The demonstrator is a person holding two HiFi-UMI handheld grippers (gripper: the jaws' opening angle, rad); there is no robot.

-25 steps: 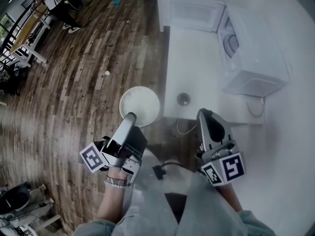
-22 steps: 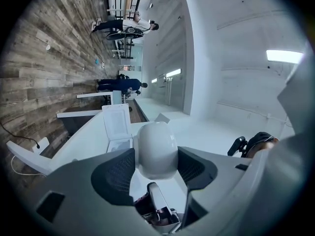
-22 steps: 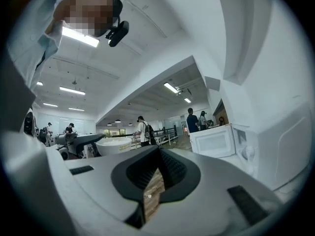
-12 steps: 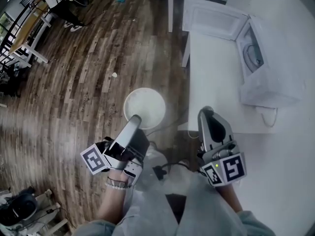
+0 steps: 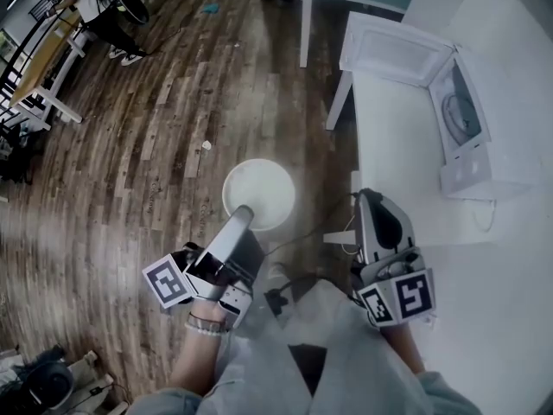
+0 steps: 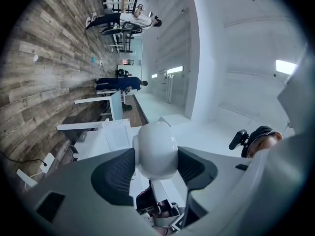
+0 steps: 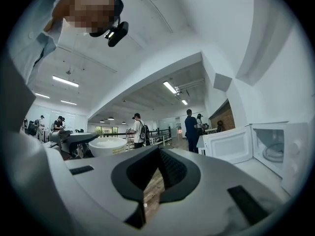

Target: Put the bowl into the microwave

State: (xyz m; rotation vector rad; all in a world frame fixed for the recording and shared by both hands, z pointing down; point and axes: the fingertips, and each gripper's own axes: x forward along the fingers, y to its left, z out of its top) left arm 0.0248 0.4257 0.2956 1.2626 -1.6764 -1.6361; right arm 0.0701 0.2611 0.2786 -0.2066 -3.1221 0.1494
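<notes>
Wood-plank floor [image 5: 130, 162] runs below me, with a white table [image 5: 406, 145] along its right. My left gripper [image 5: 241, 213] has its 2 jaws clamped on the rim of a round white bowl [image 5: 259, 188], held mouth-up over the floor just off the table's near corner. My right gripper [image 5: 370, 197] has its jaws pressed together on nothing, at the table's near edge. Farther along the tabletop, well apart from the bowl, stands a white box-shaped microwave [image 5: 471, 145] with its door [image 5: 393, 50] swung open.

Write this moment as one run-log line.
left gripper: shut on bowl | right gripper: shut, empty | microwave: open | bowl: not yet inside
</notes>
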